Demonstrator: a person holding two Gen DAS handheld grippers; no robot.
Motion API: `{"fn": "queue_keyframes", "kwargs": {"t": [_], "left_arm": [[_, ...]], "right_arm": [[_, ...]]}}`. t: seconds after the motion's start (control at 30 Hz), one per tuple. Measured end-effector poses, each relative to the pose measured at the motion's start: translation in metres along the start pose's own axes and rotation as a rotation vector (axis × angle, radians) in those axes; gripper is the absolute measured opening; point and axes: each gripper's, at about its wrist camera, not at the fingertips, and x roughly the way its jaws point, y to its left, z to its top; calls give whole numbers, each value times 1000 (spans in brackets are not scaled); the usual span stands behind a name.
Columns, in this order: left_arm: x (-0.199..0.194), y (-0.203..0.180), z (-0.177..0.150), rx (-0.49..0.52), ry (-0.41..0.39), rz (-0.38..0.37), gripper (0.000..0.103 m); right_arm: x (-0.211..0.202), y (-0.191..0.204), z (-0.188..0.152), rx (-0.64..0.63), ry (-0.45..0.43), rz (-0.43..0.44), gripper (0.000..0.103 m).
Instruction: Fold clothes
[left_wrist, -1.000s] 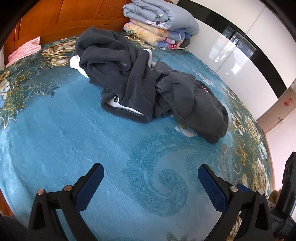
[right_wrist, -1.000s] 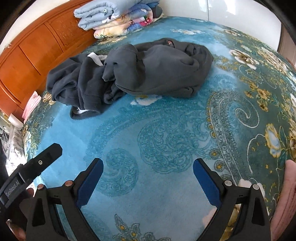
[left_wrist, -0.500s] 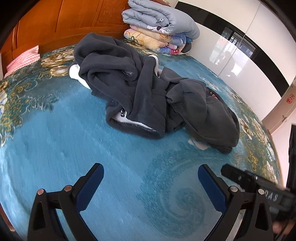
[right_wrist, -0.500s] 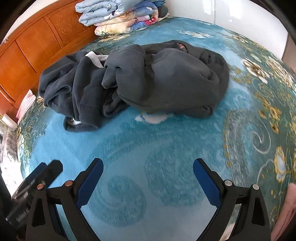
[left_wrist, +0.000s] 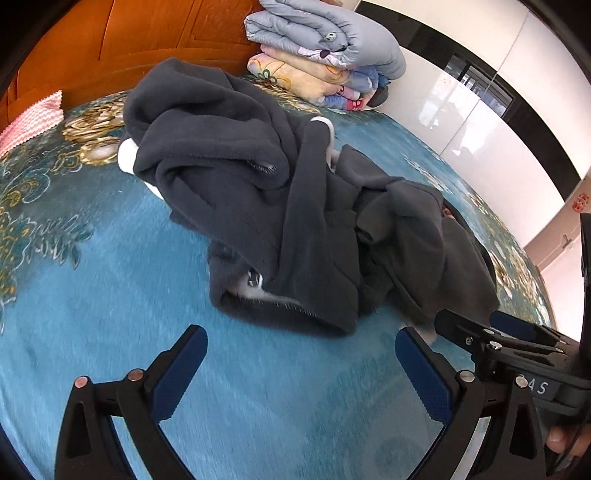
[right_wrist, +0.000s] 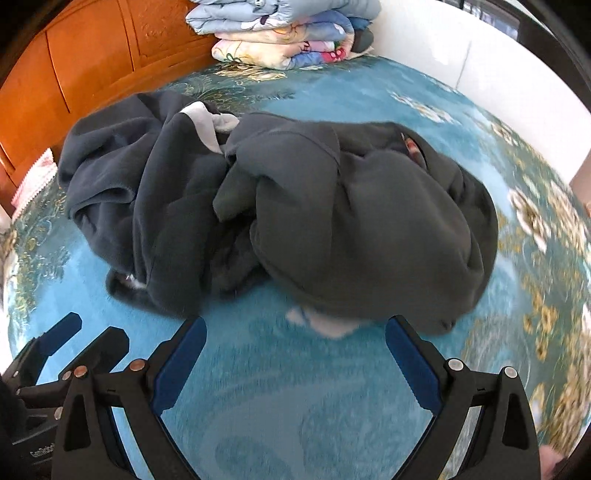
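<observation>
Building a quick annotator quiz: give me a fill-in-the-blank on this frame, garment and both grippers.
1. The crumpled dark grey garment lies on a patterned ____ bedspread.
2. The left gripper has its fingers ____, holding nothing.
3. The right gripper is ____ and not touching the garment.
4. The folded quilts are stacked against the wooden ____.

Missing words: blue; open; open; headboard

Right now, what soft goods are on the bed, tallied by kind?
Crumpled dark grey garment pile: 1 (the number of pieces is unclear)
Folded quilts stacked by the headboard: at least 3
Pink textured cloth at the bed edge: 1
Total: at least 5
</observation>
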Motion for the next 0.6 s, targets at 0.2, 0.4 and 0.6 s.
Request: {"fn": "queue_keyframes", "kwargs": {"t": [0.2,0.4,0.6], "left_arm": [[9,13,23,7,-10,5,103],[2,41,32,-31,-34,27,103],[-11,60,17,-102,-21,6,103]], "right_arm": [[23,8,35,-45,-11,-28,98],[36,0,55,20,-2,-49,92],[74,-15,73,98,97,44,63]]}}
